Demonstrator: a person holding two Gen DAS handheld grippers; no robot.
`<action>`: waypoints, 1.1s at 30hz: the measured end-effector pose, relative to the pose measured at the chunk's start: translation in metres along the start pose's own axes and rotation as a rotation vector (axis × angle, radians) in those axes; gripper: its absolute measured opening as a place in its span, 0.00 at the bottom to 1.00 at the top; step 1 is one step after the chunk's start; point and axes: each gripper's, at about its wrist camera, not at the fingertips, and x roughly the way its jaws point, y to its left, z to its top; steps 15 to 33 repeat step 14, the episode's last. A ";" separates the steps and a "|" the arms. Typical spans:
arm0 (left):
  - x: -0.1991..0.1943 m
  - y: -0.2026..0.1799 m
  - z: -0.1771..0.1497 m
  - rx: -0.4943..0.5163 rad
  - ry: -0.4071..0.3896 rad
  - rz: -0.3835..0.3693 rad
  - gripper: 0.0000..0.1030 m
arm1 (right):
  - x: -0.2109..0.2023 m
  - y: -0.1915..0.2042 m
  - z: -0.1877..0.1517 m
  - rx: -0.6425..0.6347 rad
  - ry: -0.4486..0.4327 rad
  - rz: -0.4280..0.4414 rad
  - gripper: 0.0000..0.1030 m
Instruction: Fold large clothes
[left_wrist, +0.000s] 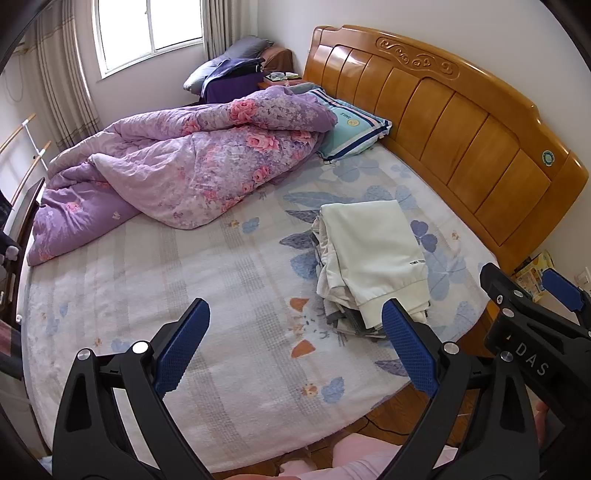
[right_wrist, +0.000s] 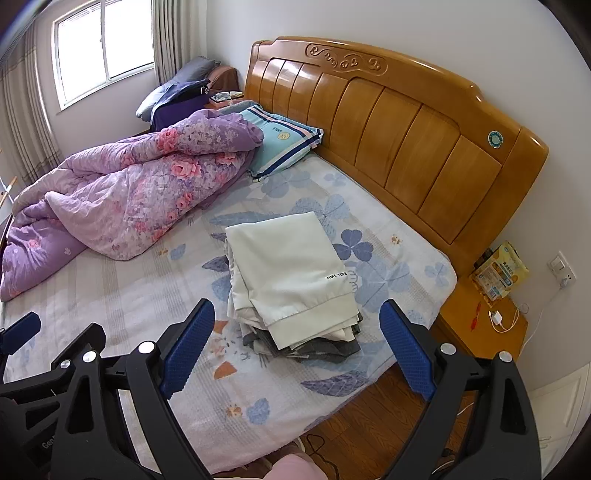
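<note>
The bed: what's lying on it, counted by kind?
Quilts: 1, the purple floral quilt
Pillows: 1, the striped pillow
Stacks of folded clothes: 1, the pile, a white garment on top
Total: 3
</note>
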 end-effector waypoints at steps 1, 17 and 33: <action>0.000 0.000 0.000 0.001 0.000 0.002 0.92 | 0.000 0.000 -0.001 -0.002 0.000 -0.001 0.85; 0.006 -0.001 -0.003 -0.001 0.034 -0.010 0.92 | 0.009 0.001 0.003 -0.009 0.020 0.005 0.85; 0.006 -0.001 -0.003 -0.001 0.034 -0.010 0.92 | 0.009 0.001 0.003 -0.009 0.020 0.005 0.85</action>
